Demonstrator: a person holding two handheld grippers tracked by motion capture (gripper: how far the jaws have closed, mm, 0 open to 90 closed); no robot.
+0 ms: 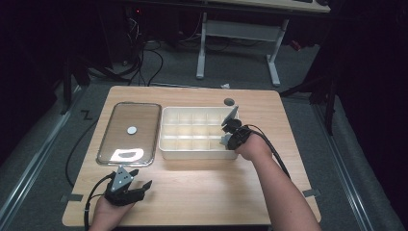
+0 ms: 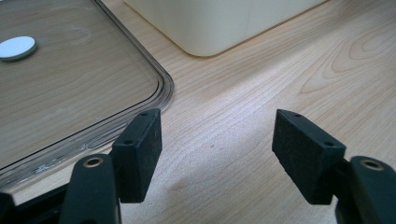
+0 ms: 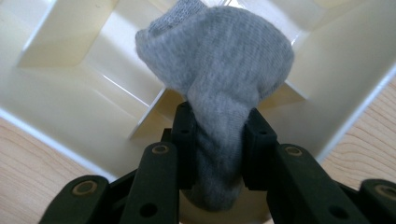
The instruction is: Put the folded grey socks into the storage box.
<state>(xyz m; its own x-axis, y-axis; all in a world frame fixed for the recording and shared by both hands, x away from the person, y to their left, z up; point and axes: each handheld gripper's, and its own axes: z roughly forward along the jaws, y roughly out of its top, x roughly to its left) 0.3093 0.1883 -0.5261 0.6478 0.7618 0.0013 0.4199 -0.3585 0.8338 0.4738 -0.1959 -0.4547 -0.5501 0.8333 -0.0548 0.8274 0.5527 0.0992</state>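
Right hand-held gripper (image 3: 215, 140) clamped on grey sock (image 3: 219, 79), poised over divided organiser box (image 1: 168, 144); left hand-held gripper (image 2: 217, 154) spread open, low over desk (image 1: 207, 192) beside clear lid (image 2: 70, 93)

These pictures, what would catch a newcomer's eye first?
A grey sock pinched in the right gripper, held over the cream divided box at mid-table. Next, the clear lid lying flat left of the box, with the open left gripper near its corner.
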